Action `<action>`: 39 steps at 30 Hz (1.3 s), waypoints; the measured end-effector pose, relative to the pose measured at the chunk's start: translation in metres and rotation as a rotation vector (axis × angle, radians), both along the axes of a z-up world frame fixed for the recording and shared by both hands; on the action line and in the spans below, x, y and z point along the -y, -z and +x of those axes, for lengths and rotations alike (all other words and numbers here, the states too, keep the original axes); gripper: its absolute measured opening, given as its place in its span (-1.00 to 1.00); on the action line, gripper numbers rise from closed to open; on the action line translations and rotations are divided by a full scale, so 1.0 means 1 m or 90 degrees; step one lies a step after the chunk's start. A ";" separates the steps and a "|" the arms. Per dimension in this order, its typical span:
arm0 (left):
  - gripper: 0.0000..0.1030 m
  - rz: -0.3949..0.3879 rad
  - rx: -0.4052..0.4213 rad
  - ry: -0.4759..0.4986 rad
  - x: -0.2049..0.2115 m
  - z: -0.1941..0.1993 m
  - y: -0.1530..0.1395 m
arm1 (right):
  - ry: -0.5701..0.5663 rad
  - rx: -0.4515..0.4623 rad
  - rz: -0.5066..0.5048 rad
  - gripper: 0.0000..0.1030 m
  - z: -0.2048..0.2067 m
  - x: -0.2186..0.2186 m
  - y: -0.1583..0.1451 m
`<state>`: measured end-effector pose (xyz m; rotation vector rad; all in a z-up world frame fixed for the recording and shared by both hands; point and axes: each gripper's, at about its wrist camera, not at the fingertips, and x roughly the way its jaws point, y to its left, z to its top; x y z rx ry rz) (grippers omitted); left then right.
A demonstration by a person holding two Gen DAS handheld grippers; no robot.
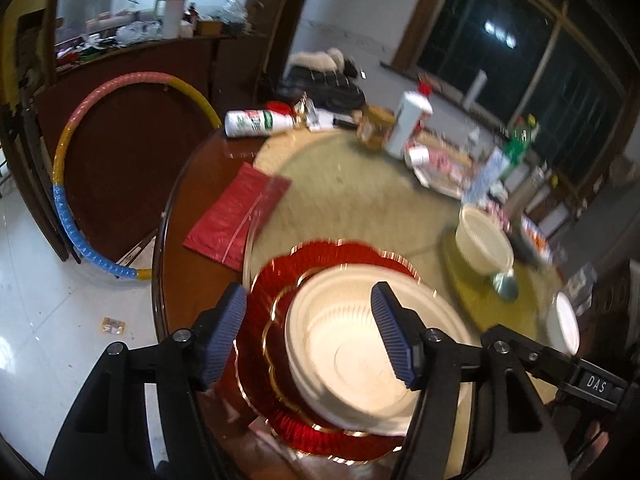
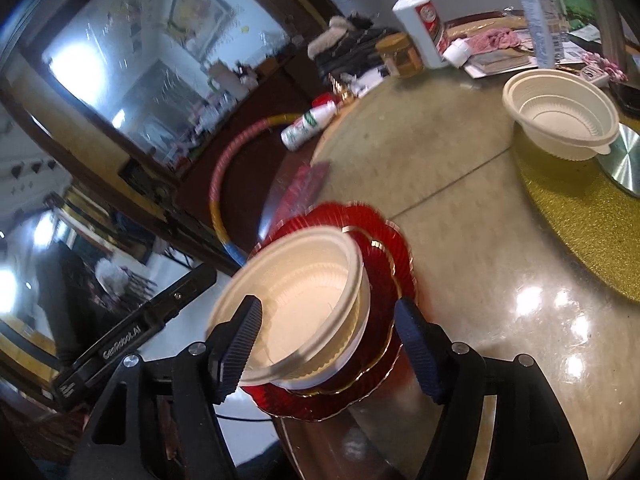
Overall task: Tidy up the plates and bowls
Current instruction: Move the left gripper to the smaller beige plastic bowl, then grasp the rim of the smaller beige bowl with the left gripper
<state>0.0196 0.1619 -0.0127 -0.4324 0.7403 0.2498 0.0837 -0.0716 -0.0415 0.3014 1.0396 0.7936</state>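
A cream bowl (image 1: pixel 360 344) sits on a stack of red scalloped plates (image 1: pixel 276 280) with gold rims near the round table's front edge. My left gripper (image 1: pixel 310 336) is open above the stack, its fingers on either side of the bowl's left part, holding nothing. In the right wrist view the same bowl (image 2: pixel 296 304) and red plates (image 2: pixel 384 256) lie between the fingers of my right gripper (image 2: pixel 328 344), which is open and empty. A second cream bowl (image 2: pixel 560 116) stands on a gold mat (image 2: pixel 580 220); it also shows in the left wrist view (image 1: pixel 484 244).
A glass turntable (image 1: pixel 360 184) covers the table's middle. A red bag (image 1: pixel 236 216) lies at its left. Bottles, a jar (image 1: pixel 374 126) and packets crowd the far side. A white plate (image 1: pixel 564 324) is at the right edge. A hoop (image 1: pixel 80 168) leans on a chair.
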 end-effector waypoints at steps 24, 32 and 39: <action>0.45 -0.041 -0.092 0.177 0.187 0.157 0.020 | 0.339 -0.092 0.143 0.76 0.071 0.214 0.028; 0.45 -0.058 -0.115 0.078 0.188 0.199 0.042 | 0.334 -0.098 0.131 0.75 0.110 0.213 0.028; 0.45 -0.021 -0.106 0.029 0.194 0.223 0.055 | 0.346 -0.070 0.105 0.64 0.149 0.203 0.026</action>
